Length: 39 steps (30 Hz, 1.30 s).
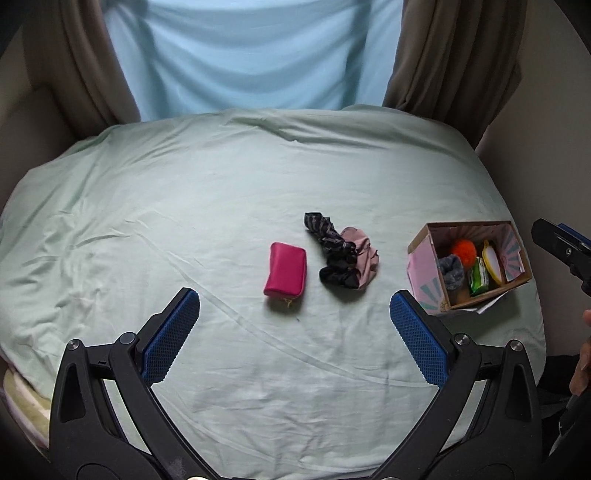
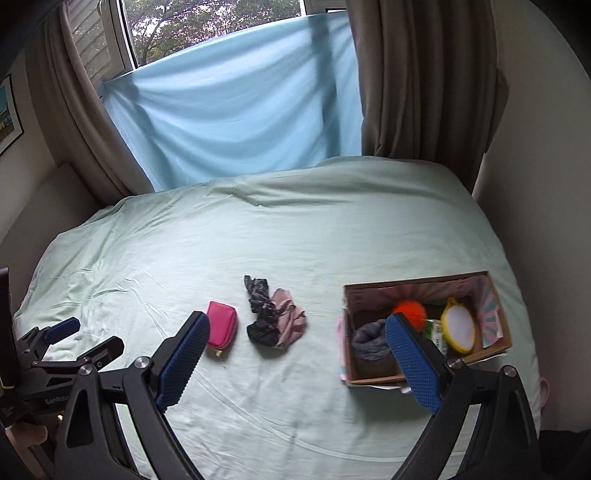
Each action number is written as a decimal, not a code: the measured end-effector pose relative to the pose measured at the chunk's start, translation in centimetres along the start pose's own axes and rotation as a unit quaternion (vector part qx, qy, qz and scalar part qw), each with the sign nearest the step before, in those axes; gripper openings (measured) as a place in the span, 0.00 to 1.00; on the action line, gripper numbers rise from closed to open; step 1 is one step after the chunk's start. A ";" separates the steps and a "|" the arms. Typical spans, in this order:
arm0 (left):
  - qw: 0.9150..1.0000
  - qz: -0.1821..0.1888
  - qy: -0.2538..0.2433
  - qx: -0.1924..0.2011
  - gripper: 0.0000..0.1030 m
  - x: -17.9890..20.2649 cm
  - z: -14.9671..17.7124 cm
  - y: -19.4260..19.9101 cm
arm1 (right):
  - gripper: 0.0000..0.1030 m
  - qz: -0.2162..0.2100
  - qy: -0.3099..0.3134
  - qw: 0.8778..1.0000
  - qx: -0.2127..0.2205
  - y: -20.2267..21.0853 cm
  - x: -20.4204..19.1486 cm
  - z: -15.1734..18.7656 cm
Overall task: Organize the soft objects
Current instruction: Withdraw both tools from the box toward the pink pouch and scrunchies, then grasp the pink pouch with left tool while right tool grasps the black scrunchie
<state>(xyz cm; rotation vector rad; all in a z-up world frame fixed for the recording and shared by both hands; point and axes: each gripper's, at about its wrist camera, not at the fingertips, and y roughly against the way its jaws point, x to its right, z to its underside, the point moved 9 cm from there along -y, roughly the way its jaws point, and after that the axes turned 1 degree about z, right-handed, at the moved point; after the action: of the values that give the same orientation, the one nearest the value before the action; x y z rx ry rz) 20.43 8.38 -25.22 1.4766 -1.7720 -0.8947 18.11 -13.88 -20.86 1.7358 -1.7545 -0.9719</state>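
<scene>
Both wrist cams overlook bed (image 1: pixel 221 184), facing window (image 2: pixel 218 22).

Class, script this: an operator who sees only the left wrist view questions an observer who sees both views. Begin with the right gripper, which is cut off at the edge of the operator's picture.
Operator: I see only an edge of the right gripper. Is it open?
Observer: Yes, it is wide open and holds nothing. Its right finger hangs in front of the box.
Operator: My picture is cut off at the top of the blue sheet. What is above it?
Observer: A window, with trees outside.
</scene>
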 end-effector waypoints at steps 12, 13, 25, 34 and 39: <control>0.998 0.035 0.013 -0.054 0.99 -4.8 0.0 -9.7 | 0.92 -0.025 0.021 0.999 -0.036 -9.8 -6.7 -0.2; 0.998 0.037 0.015 -0.056 0.99 -4.9 0.0 -10.5 | 0.92 -0.027 0.027 0.998 -0.040 -11.0 -7.1 -0.3; 0.995 0.026 0.045 -0.081 0.98 -3.3 1.3 -22.7 | 0.91 -0.068 0.105 0.989 -0.077 -24.3 -8.4 0.6; 0.993 -0.015 0.035 -0.108 0.93 -1.9 4.3 -30.8 | 0.77 -0.091 0.169 0.972 -0.134 -33.6 -8.5 3.5; 0.993 -0.030 0.031 -0.112 0.87 -1.7 4.9 -33.5 | 0.65 -0.099 0.204 0.963 -0.147 -36.4 -9.2 5.3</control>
<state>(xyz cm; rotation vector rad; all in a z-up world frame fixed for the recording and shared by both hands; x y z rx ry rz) 34.66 6.11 -55.85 1.4023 -1.5353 -1.0305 38.20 -1.82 -50.73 1.7809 -1.1356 -0.8293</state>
